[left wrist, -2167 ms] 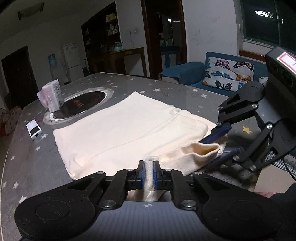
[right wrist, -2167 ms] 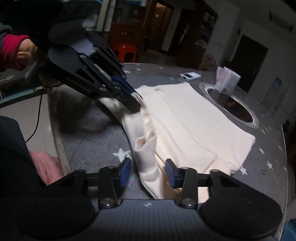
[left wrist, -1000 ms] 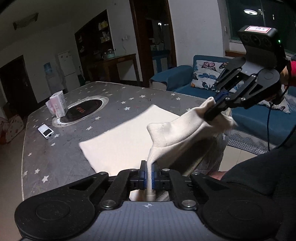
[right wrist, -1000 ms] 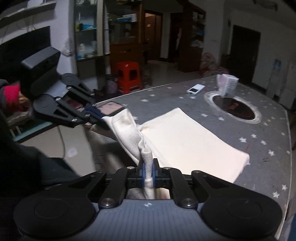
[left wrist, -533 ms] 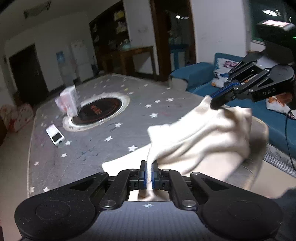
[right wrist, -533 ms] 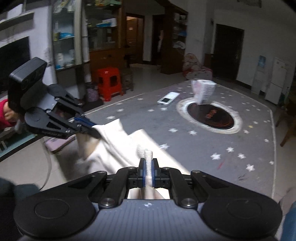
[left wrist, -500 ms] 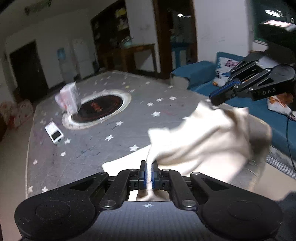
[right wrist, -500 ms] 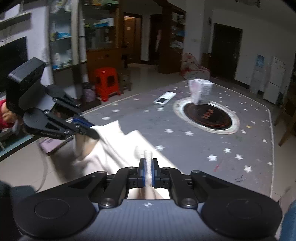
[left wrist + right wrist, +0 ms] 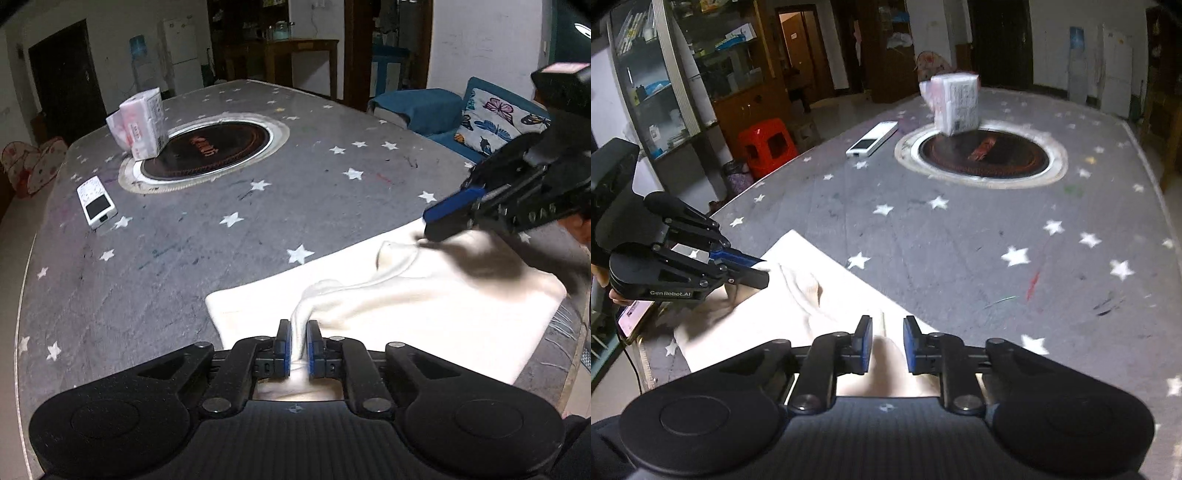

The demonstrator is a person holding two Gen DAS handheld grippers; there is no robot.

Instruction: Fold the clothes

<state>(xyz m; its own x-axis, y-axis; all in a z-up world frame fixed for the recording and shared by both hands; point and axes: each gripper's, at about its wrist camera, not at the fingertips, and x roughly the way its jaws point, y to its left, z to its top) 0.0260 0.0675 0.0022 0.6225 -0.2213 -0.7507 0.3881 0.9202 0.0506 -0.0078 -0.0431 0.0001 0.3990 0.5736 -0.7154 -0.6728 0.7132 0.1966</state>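
A cream garment lies folded on the near edge of the grey star-patterned table; it also shows in the right wrist view. My left gripper is shut on a pinched ridge of the cloth at its near edge. My right gripper has its jaws apart, with a fold of cloth lying loosely between them. In the left wrist view the right gripper hovers just over the garment's far right part. In the right wrist view the left gripper sits at the cloth's left edge.
A round black hotplate is set in the table's middle. A tissue pack stands at its rim and a white remote lies beside it. A blue sofa with a butterfly cushion stands past the table's right side. A red stool is on the floor.
Both grippers came down and forward with the cloth, laying it flat on the table's near edge. The right gripper's jaws have opened and let go of the cloth.
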